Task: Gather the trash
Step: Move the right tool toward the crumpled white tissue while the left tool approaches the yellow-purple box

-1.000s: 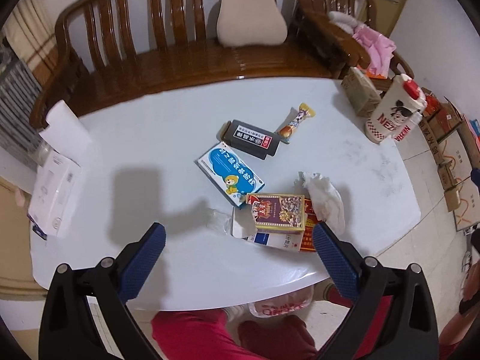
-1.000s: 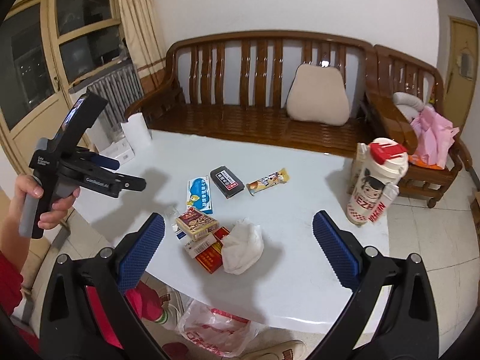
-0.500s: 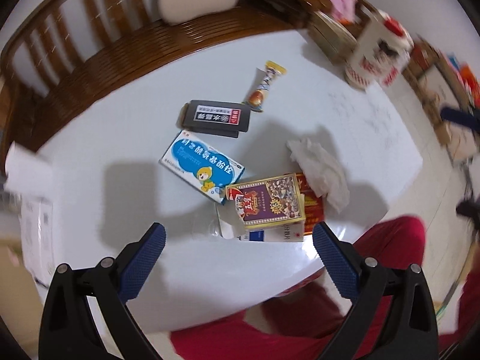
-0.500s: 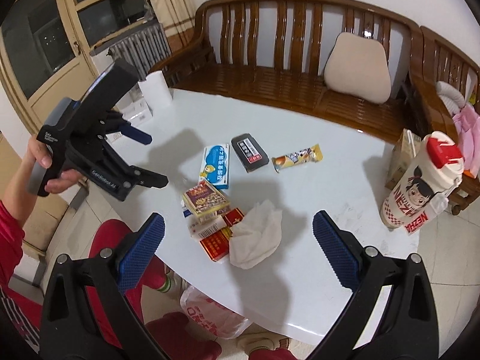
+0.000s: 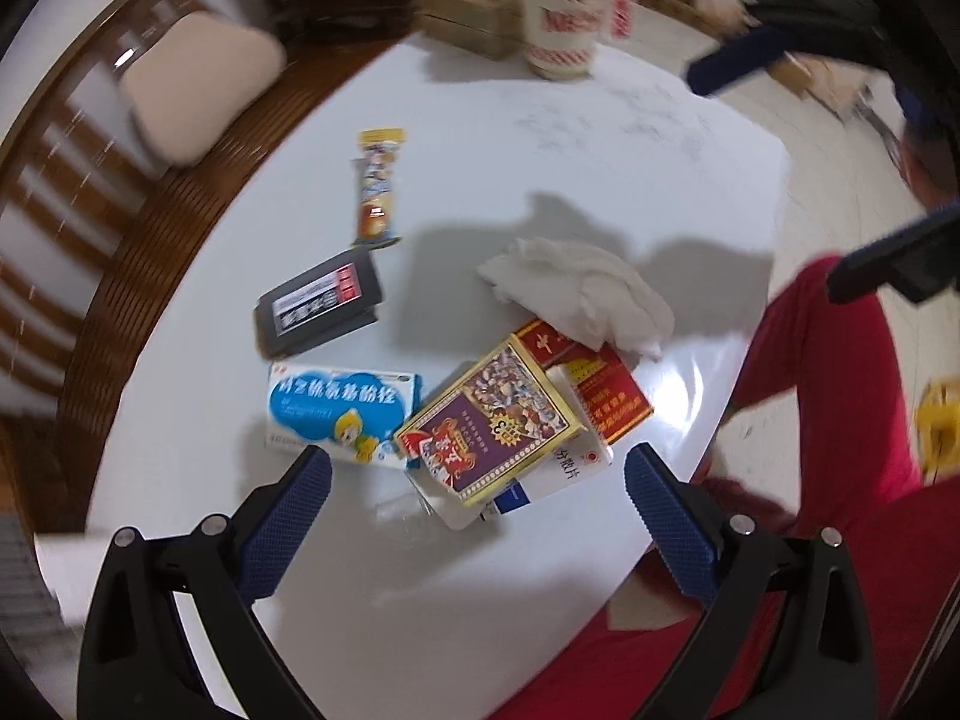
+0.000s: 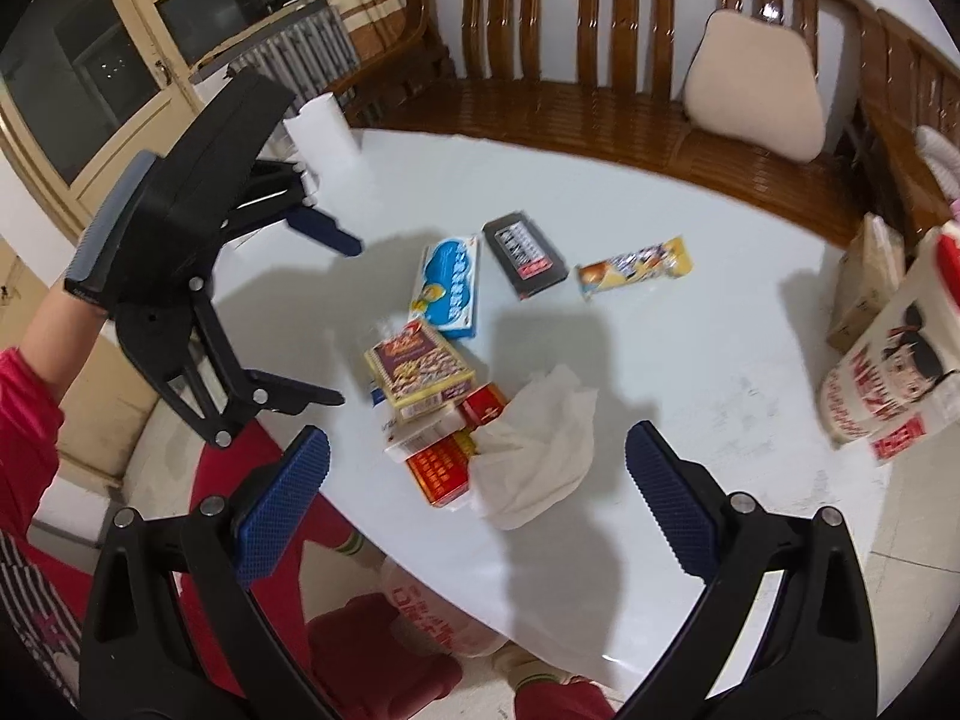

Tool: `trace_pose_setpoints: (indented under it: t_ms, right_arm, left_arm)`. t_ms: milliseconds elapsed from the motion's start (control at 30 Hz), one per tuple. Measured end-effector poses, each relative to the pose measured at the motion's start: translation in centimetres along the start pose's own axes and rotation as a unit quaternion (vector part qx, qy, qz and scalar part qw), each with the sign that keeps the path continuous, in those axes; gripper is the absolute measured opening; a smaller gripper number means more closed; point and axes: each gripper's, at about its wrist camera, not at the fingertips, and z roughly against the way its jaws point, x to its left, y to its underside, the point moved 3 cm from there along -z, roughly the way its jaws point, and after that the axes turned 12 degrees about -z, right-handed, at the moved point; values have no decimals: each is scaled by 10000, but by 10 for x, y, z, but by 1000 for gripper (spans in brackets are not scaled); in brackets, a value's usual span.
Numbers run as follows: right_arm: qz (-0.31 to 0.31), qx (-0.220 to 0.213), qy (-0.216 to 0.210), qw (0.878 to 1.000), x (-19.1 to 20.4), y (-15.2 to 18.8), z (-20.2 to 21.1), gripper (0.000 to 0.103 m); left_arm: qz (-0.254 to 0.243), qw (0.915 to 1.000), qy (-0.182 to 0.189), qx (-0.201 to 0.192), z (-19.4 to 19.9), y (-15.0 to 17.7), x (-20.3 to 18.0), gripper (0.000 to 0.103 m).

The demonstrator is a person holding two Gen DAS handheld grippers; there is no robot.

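Trash lies on the white table (image 5: 540, 168): a crumpled white tissue (image 5: 576, 294), a purple-and-gold box (image 5: 492, 426) stacked on a red box (image 5: 606, 390) and a white box, a blue box (image 5: 336, 408), a black box (image 5: 318, 306) and a snack wrapper (image 5: 378, 186). My left gripper (image 5: 477, 504) is open above the near edge of the purple box. My right gripper (image 6: 477, 498) is open above the tissue (image 6: 540, 444). The left gripper also shows in the right wrist view (image 6: 336, 324), left of the pile.
A tall white container with a cartoon face (image 6: 894, 360) and a cardboard box (image 6: 864, 276) stand at the table's right. A paper roll (image 6: 321, 126) stands at the far left. A wooden bench with a cushion (image 6: 756, 84) lies behind. A plastic bag (image 6: 426, 618) hangs below the table's edge.
Both grippers have moved closer to the pile. The left one has swung round and down over the boxes. The right one has come down over the tissue. Both stay open.
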Motion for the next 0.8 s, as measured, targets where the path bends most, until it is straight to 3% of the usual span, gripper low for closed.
trace_pose_setpoints:
  t_ms: [100,300,567,800]
  right_arm:
    - [10,180,-75,9998,-2,4,-10,97]
    - [-15,625,-227,9978,-5,17,-41,97]
    - [-359,1130,-308,9925,-25,32,-89,97]
    - [-405,1231,-370,9909,-32,35,-101,97]
  left_arm:
    - [-572,9982,172,41,-14,0,-6,96]
    - [-1148,9919,545,80,-41,-1,-13,96]
    - [-1170,9888,923,83,-71,-9,5,96]
    - [-1469,9816,1222,40,-83,-13,-3,96]
